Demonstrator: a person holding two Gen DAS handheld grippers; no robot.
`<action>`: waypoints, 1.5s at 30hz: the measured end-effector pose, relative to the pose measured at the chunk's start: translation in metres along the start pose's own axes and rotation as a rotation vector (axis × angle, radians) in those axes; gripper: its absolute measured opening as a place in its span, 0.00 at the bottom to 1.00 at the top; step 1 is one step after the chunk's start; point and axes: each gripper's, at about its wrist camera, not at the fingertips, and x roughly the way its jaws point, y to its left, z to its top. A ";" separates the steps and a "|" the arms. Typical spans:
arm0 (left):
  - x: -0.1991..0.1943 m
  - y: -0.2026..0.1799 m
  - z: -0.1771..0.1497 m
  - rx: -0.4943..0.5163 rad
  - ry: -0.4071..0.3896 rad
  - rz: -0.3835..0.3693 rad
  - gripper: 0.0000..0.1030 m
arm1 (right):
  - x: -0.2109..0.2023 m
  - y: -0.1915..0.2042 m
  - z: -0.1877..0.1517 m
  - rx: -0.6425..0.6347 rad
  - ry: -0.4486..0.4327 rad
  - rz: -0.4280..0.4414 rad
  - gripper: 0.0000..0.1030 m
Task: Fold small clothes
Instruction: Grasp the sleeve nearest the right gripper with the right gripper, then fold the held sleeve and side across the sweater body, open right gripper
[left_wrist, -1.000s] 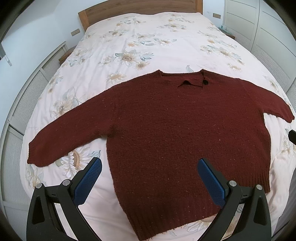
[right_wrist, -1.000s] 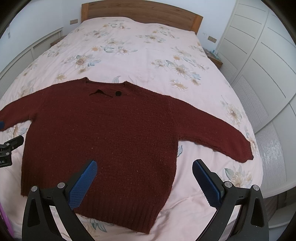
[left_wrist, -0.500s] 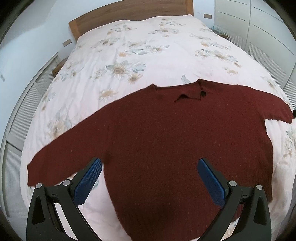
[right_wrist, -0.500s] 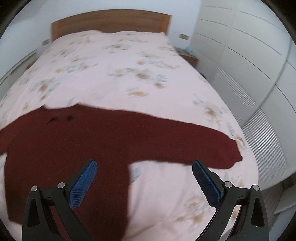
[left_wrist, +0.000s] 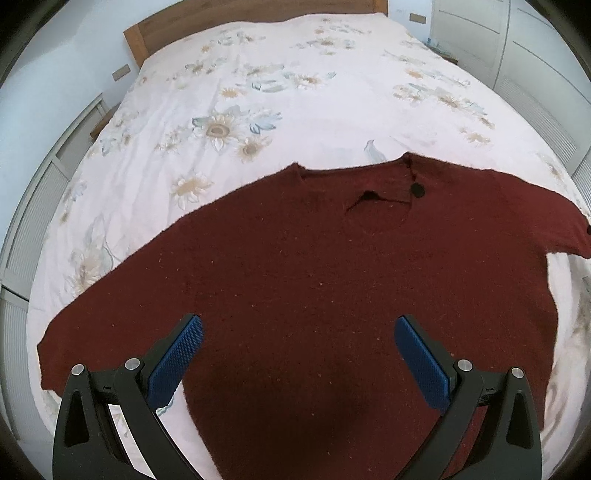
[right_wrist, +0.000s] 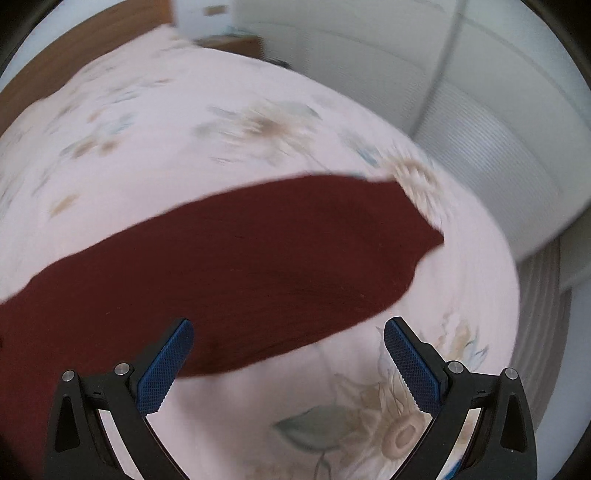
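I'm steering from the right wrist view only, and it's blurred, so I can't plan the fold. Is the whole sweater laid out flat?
Observer: Yes. In the left wrist view the maroon sweater lies spread face up on the floral bedspread, with nothing folded yet.
Operator: Which way is the neckline?
Observer: The collar, with its black button, points toward the wooden headboard.
Operator: And the other sleeve?
Observer: It stretches out to the bed's left edge, cuff flat.
Operator: Is the left gripper holding anything?
Observer: No. The left gripper is open above the body of the sweater.
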 end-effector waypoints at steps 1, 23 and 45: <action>0.004 0.001 0.000 -0.005 0.008 -0.006 0.99 | 0.011 -0.007 0.001 0.034 0.018 0.005 1.00; 0.037 0.036 -0.021 -0.091 0.093 -0.024 0.99 | 0.020 -0.027 0.018 0.123 0.048 0.155 0.14; 0.010 0.065 -0.012 -0.155 0.005 -0.071 0.99 | -0.193 0.236 -0.005 -0.365 -0.187 0.529 0.14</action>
